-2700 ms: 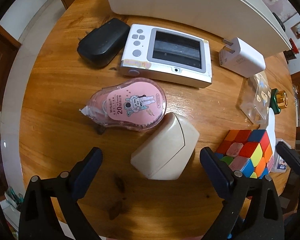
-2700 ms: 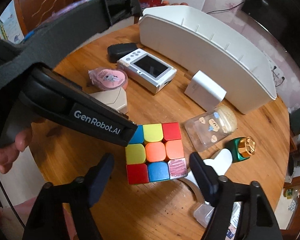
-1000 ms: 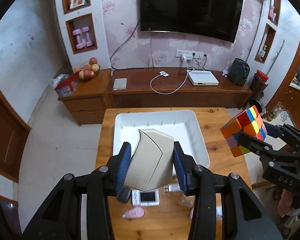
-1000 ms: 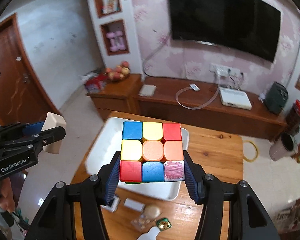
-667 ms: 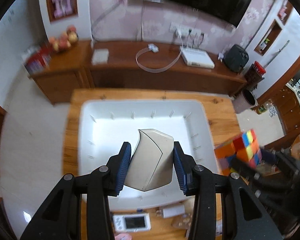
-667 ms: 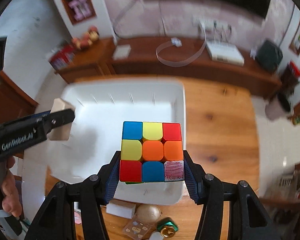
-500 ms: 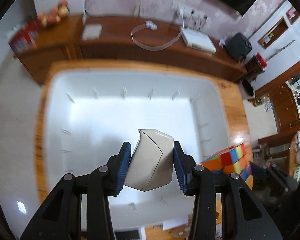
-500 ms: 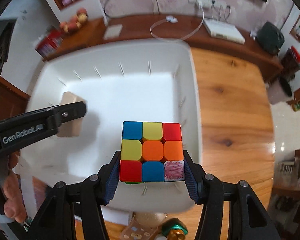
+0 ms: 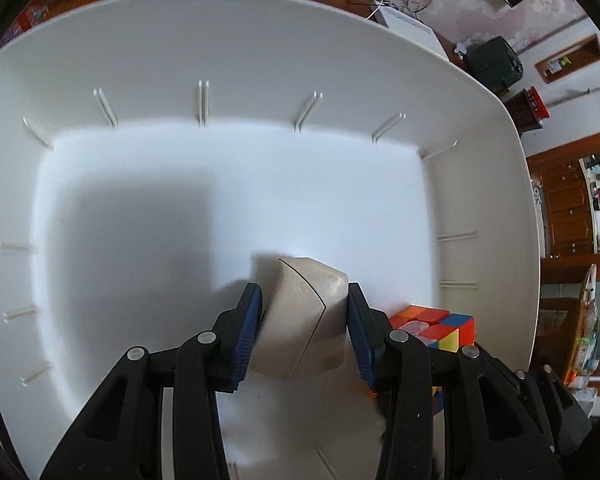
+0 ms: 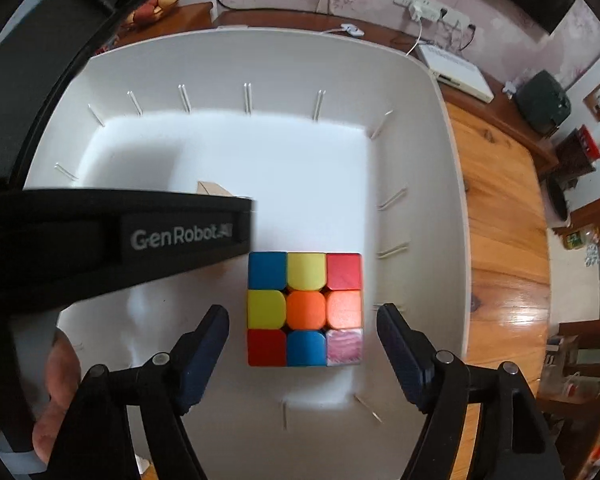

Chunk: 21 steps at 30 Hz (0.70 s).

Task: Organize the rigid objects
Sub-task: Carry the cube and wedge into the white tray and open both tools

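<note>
One legible text: "GenRobot.AI", white letters on the black plastic body of the left gripper (image 10: 116, 240), seen from the right wrist view. Nothing else reads clearly.

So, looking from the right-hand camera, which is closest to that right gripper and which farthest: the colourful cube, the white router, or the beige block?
1. Colourful cube: between the open fingers of the right gripper, inside the white bin.
2. Beige block: farther left in the bin, mostly hidden behind the left gripper.
3. White router: beyond the bin, upper right.
</note>
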### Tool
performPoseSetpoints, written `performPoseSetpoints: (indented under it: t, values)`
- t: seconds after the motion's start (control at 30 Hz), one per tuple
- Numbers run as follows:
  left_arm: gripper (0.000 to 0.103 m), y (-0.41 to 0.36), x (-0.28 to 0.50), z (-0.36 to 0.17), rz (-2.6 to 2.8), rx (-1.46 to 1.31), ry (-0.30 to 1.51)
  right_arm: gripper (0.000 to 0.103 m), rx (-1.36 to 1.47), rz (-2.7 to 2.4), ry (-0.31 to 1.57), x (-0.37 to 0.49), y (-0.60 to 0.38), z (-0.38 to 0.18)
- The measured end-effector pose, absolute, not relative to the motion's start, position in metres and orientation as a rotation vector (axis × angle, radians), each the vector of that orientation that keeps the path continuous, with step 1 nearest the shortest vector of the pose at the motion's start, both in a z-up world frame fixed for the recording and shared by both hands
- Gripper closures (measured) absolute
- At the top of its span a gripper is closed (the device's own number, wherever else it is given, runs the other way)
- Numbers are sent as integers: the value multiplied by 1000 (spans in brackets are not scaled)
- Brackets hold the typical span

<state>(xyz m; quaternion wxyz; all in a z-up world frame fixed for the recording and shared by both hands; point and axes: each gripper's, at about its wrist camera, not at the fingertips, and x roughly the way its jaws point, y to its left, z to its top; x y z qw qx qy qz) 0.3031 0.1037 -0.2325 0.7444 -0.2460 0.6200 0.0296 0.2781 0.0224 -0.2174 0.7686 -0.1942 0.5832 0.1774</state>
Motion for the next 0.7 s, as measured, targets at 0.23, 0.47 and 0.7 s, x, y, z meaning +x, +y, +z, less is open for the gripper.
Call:
performPoseSetpoints:
  t: [0.23,0.47,0.7]
  values:
    - [10,106,289,-216,71,-510,1314,26,-373,443,1239,251,5,-192]
    - [10,112,255,-182,75,-487,1249,26,-306,434,1150,219,-8,-154]
    - [10,105,217,-137,73,-429,1162,26,-241,458,1065,189,-38,-110]
